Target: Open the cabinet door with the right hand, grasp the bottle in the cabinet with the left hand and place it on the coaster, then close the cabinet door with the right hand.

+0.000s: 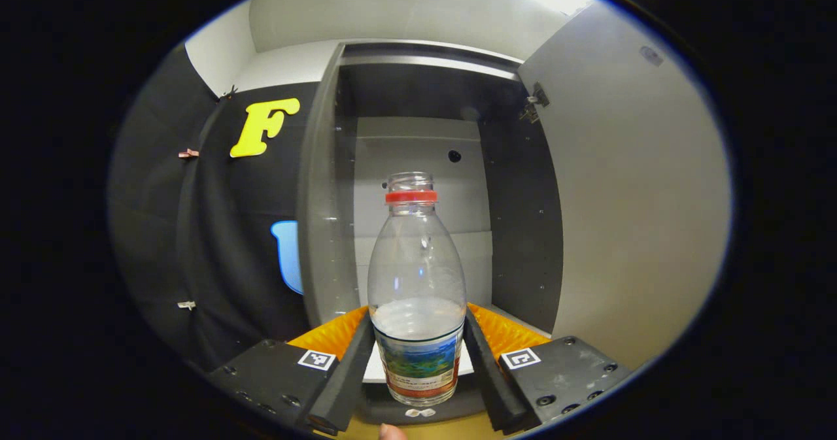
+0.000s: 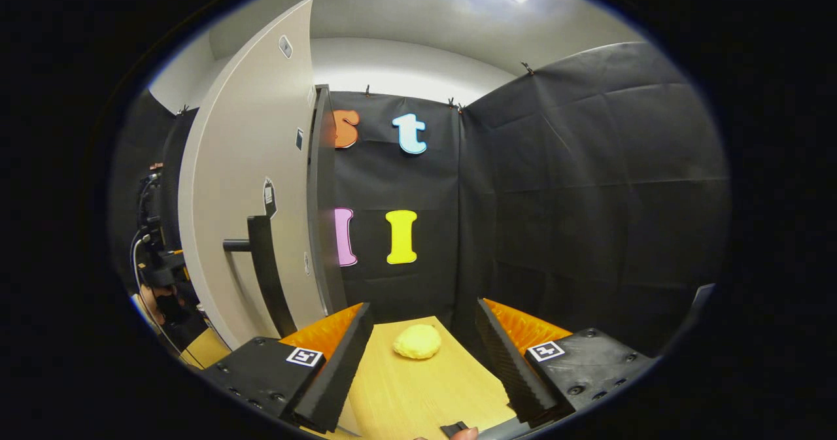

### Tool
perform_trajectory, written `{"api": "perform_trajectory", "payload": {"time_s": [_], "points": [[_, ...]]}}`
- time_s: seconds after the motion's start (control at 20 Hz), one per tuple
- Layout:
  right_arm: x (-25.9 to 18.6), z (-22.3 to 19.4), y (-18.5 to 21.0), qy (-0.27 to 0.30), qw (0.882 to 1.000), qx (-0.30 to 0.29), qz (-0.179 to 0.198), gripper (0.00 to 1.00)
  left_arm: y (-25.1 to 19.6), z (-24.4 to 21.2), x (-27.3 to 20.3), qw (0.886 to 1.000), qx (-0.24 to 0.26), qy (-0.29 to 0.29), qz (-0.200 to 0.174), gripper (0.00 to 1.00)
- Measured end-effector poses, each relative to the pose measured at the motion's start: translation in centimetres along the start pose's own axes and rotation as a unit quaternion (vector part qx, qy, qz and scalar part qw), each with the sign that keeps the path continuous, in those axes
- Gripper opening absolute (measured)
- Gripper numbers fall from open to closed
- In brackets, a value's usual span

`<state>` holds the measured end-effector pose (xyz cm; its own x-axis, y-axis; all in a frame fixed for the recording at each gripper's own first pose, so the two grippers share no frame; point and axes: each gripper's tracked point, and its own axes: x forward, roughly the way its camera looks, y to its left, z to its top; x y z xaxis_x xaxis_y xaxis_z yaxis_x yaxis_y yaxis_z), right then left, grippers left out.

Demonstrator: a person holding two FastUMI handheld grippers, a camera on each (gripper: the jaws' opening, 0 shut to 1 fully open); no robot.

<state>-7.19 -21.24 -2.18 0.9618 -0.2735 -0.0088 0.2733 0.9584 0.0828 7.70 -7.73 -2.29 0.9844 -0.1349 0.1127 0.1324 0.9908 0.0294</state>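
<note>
Clear plastic, red-collared and uncapped, the bottle stands upright between the fingers of the left gripper, which pinch its labelled lower part from both sides. Behind it the cabinet is open, its door swung wide to the right. In the right gripper view, the right gripper is spread apart over the wooden table, holding nothing, with the door's black handle to its left and a yellow lump ahead.

The wooden worktop is carrying a small yellow lump, lying by itself near the far edge. The big cabinet is standing on the worktop too, and its door is hanging open.
</note>
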Motion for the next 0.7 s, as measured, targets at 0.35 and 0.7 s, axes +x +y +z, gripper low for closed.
{"api": "perform_trajectory", "payload": {"time_s": [0.35, 0.7], "points": [[-0.1, 0.7, 1.4, -0.011, 1.000, -0.003, 0.003, 0.98, 4.0, -3.9, -7.4, 1.000, -0.010, -0.010, 0.006, 0.77], [-0.4, 1.1, 2.2, -0.013, 1.000, -0.007, -0.003, 0.98, 5.1, -13.1, -13.1, 1.000, -0.027, 0.008, 0.001, 0.77]]}}
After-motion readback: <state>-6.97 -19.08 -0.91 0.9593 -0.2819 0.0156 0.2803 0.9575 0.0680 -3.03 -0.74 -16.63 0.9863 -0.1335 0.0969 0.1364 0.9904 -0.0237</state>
